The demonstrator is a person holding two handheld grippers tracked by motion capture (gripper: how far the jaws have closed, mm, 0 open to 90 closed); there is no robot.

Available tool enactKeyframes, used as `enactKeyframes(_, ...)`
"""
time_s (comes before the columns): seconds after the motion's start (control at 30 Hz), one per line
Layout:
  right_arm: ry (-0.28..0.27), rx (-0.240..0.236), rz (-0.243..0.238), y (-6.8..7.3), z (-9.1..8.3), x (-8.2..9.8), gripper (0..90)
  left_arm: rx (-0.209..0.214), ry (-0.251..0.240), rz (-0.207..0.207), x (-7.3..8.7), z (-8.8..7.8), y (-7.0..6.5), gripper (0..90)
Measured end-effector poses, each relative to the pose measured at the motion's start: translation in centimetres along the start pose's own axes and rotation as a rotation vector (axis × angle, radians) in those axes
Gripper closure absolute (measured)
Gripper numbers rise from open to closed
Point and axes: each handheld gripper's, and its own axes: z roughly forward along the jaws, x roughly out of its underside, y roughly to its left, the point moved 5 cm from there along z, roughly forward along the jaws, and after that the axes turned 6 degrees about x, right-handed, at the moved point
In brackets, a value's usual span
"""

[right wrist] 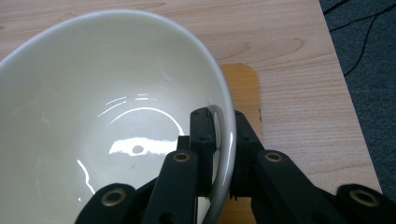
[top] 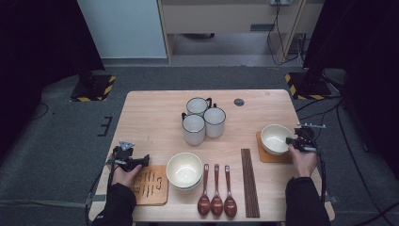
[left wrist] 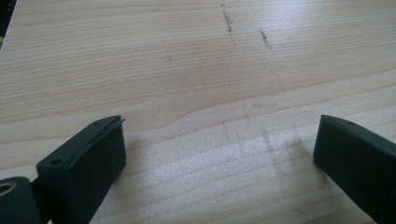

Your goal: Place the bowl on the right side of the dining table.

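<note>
Three white mugs [top: 202,120] stand close together near the far middle of the table [top: 150,113]. A stack of cream bowls [top: 184,170] sits at the front. Beside it lie three brown spoons [top: 216,193] in a row, then dark chopsticks [top: 250,182]. A wooden mat [top: 153,186] with dark marks lies at the front left.

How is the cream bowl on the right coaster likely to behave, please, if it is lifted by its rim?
The bowl looks glazed, so probably slippery. The right gripper pinches only one rim edge, so it may tilt. It is likely rigid and breakable.
</note>
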Motion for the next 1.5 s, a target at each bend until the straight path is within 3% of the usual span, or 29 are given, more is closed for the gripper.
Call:
enactKeyframes(0.2,0.009,-0.006,0.009,0.1,0.0,0.0,82.6,0.0,0.001,0.0,0.0,0.0,0.0,1.3)
enactKeyframes(0.37,-0.002,0.003,-0.012,-0.1,0.1,0.1,81.2,0.0,0.0,0.0,0.0,0.0,0.0,1.3)
enactKeyframes(0.4,-0.016,0.008,-0.026,-0.1,0.0,0.1,78.6,0.0,0.0,0.0,0.0,0.0,0.0,1.3)
enactKeyframes(0.43,-0.052,0.022,-0.045,-0.1,-0.2,-0.1,68.6,0.0,0.0,0.0,0.0,0.0,0.0,1.3)
enactKeyframes(0.5,-0.062,0.029,-0.051,-0.1,-0.2,-0.1,66.0,0.0,0.0,0.0,0.0,0.0,0.0,1.3)
enactKeyframes(0.57,-0.098,0.04,-0.053,-0.3,-0.5,-0.2,54.3,-0.001,0.001,0.002,0.0,0.0,0.0,1.1)
enactKeyframes(0.77,-0.136,0.032,-0.045,-0.7,-1.1,-0.3,45.7,0.001,0.006,0.003,0.0,0.0,0.0,0.0)
enactKeyframes(0.83,-0.171,0.021,-0.055,-0.4,-1.6,-0.4,41.4,0.0,0.007,0.001,0.0,0.1,0.0,0.0)
enactKeyframes(1.17,-0.237,-0.002,-0.093,0.5,-3.0,-0.6,31.9,-0.011,-0.003,-0.011,0.0,-0.1,0.0,0.7)
enactKeyframes(1.3,-0.272,-0.032,-0.124,1.5,-4.1,-0.9,27.8,-0.024,-0.003,-0.023,-0.1,-0.8,0.0,14.1)
enactKeyframes(1.5,-0.291,-0.06,-0.157,2.4,-5.0,-1.0,26.8,0.006,-0.053,-0.028,-0.9,-1.8,-0.5,19.0)
